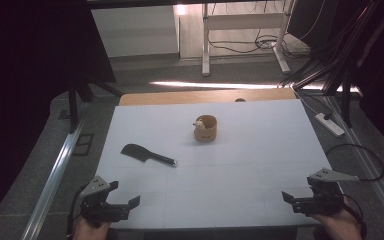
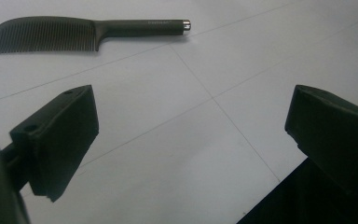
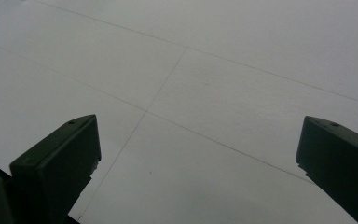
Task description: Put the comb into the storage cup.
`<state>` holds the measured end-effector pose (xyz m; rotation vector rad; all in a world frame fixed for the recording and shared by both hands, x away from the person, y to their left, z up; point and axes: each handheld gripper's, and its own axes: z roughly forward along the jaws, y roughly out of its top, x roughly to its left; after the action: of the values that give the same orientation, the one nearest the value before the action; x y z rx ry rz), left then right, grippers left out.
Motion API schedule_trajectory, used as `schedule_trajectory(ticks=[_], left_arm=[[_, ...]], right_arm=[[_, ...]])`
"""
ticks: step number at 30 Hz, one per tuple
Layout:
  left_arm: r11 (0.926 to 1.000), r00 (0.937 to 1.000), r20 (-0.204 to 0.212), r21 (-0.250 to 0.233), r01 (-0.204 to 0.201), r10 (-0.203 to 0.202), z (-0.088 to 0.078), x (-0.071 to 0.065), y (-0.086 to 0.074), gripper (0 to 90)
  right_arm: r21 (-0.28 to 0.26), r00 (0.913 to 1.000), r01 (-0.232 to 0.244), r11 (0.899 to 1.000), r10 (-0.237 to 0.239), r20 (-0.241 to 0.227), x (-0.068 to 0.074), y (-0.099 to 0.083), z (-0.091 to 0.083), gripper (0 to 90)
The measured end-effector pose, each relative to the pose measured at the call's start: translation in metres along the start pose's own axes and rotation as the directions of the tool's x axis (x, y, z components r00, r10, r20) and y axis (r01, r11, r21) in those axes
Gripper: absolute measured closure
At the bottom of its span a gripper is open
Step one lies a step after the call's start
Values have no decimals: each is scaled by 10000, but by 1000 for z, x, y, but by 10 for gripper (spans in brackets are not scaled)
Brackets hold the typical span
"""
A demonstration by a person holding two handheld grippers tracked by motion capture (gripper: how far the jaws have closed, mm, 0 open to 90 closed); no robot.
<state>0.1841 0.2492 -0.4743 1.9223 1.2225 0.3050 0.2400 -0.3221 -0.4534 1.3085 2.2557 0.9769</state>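
Our fingers (image 2: 58, 140) stand wide apart on both grippers and hold nothing. We keep the left gripper (image 1: 114, 200) low over the near left corner of the white counter (image 1: 240, 170) and the right gripper (image 1: 300, 199) low over its near right corner, well apart from each other. The black comb (image 1: 147, 155) lies flat on the counter, beyond the left gripper and untouched, its toothed end to the left and its handle to the right. Farther off, near the middle, stands a small wooden cup (image 1: 205, 128) with something pale in it.
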Motion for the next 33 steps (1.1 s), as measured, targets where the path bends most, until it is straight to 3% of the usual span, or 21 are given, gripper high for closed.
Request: schedule_trajectory(ticks=[13, 23, 33], left_arm=[[9997, 9999, 104, 244, -18, 16, 2, 0, 2, 26], [9961, 9979, 498, 761, -451, 413, 12, 2, 10, 0], [9961, 9953, 902, 776, -418, 348, 18, 4, 16, 0]], right_arm=[[6, 10000, 67, 10000, -67, -4, 1, 0, 0, 2], [4, 10000, 35, 10000, -35, 30, 0, 0, 0, 1], [-49, 10000, 76, 10000, -76, -7, 1, 0, 0, 1]])
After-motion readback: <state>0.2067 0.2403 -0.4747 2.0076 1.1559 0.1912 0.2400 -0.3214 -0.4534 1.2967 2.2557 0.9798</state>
